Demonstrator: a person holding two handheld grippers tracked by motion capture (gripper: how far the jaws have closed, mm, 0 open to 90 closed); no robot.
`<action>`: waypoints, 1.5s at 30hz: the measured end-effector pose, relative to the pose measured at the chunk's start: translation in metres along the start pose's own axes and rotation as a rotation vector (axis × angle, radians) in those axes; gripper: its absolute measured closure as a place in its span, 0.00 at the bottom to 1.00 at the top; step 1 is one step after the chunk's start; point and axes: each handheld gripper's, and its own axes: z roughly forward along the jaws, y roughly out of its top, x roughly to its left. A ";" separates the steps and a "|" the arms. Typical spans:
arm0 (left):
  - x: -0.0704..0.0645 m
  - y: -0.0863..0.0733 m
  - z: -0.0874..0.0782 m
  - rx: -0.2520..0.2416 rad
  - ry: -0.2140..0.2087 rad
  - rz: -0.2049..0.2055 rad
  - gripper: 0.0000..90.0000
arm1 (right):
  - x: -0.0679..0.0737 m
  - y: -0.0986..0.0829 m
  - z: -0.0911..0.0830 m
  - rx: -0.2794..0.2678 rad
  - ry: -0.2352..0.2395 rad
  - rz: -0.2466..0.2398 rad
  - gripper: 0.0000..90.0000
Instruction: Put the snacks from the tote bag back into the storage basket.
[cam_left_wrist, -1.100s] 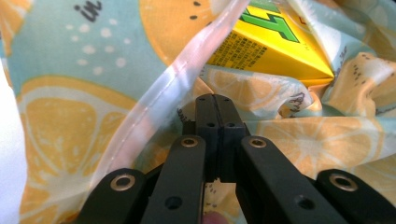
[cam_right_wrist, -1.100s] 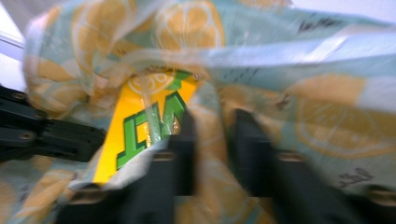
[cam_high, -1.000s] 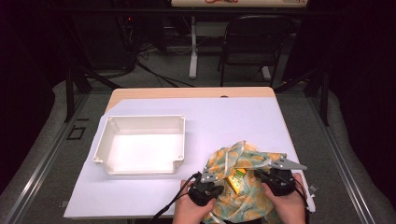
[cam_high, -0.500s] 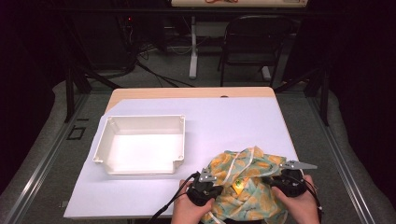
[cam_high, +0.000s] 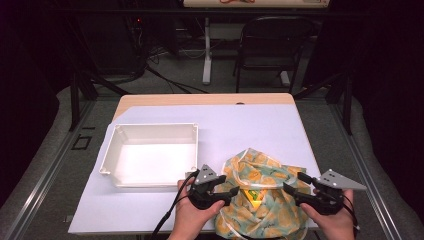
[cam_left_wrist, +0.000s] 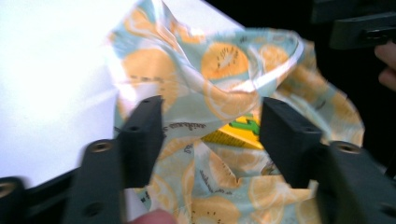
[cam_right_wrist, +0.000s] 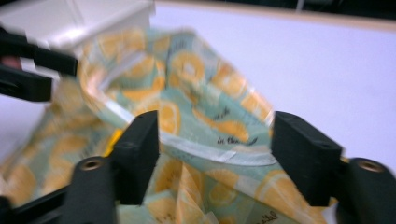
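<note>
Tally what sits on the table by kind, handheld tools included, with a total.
Patterned cloth bag (orange slices on pale green): 1
Yellow item showing inside the bag: 1
White tray: 1
Black two-jaw tools: 2, the left tool and the right tool, both with jaws apart at the bag's sides
Total: 5

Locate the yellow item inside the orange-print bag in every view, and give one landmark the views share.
High view: yellow item low centre, in the bag's opening between both grippers.
Left gripper view: centre, between the jaws.
Right gripper view: a yellow sliver by the left-hand jaw, probably the same item.
Shared landmark: the orange-print bag.
</note>
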 end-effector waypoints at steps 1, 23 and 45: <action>-0.001 -0.001 0.007 0.022 0.020 0.013 0.31 | -0.001 0.000 0.007 0.052 0.005 -0.013 0.26; 0.034 0.049 0.037 0.111 0.168 -0.060 1.00 | -0.017 0.036 0.049 0.097 0.008 -0.036 0.99; 0.031 0.027 0.055 0.125 0.167 -0.105 0.66 | -0.038 0.006 0.081 0.152 -0.029 0.107 0.51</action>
